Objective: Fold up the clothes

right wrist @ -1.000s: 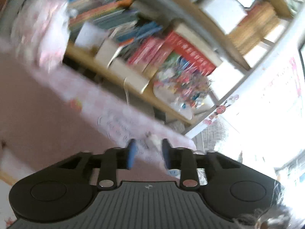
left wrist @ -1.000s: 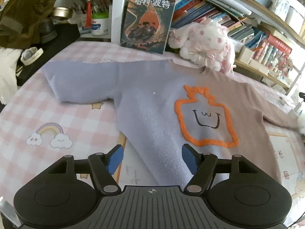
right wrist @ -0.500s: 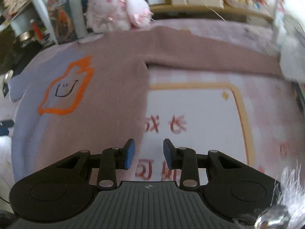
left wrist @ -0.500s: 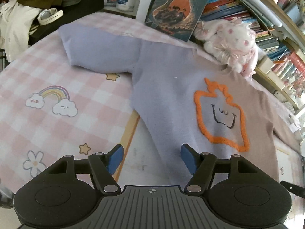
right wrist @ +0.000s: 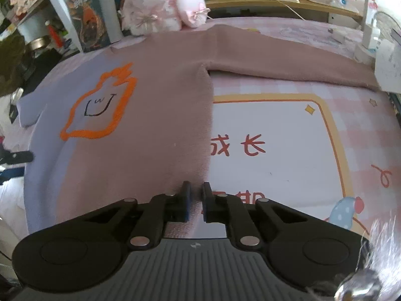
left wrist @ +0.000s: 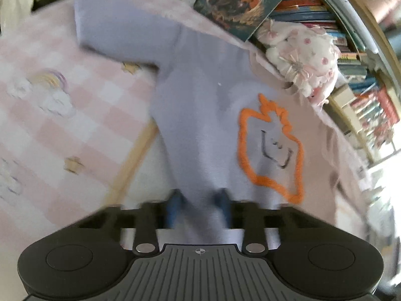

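Left gripper: my fingers pinch sweater hem between them | Right gripper: narrow gap, hem corner between tips, grip uncertain | sweater spread flat ahead on mat

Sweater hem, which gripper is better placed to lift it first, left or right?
Left. The left gripper already has the sweater hem bunched between its fingers, though that view is blurred. The right gripper sits at the hem's other corner with its narrow gap showing cloth, grip unclear.
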The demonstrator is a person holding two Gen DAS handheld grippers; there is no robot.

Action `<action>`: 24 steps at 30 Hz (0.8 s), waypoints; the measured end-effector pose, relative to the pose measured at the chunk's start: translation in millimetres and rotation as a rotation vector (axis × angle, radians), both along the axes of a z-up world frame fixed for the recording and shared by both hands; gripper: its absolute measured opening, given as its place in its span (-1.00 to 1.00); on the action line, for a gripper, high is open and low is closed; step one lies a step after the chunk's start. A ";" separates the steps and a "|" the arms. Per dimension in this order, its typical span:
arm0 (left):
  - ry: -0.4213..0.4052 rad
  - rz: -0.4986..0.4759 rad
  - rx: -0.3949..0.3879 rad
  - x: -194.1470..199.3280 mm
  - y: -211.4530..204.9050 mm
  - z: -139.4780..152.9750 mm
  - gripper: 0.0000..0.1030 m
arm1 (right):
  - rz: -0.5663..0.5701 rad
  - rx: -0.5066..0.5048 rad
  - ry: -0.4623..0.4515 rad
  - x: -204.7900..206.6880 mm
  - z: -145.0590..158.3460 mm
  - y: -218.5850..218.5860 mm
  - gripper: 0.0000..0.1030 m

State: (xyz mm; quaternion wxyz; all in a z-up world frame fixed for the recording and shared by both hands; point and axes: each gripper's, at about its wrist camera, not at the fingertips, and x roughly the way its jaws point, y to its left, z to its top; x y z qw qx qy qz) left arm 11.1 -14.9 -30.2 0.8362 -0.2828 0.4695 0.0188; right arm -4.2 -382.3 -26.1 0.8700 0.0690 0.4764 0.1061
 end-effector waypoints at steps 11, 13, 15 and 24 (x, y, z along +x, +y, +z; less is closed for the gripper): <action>-0.189 -0.270 0.204 55.7 -106.8 40.9 -0.11 | 0.057 0.023 0.006 -5.6 -1.1 0.8 -0.87; -0.192 -0.332 0.209 57.4 -124.9 30.2 -0.04 | 0.074 0.020 0.006 -5.0 -1.1 0.5 -0.87; -0.194 -0.359 0.195 47.1 -133.5 23.6 -0.04 | 0.089 0.020 0.008 -4.7 -0.6 -1.0 -0.87; -0.202 -0.202 -0.044 -25.0 -79.1 17.5 -0.03 | 0.138 0.014 -0.010 -5.5 -1.0 -3.4 -0.86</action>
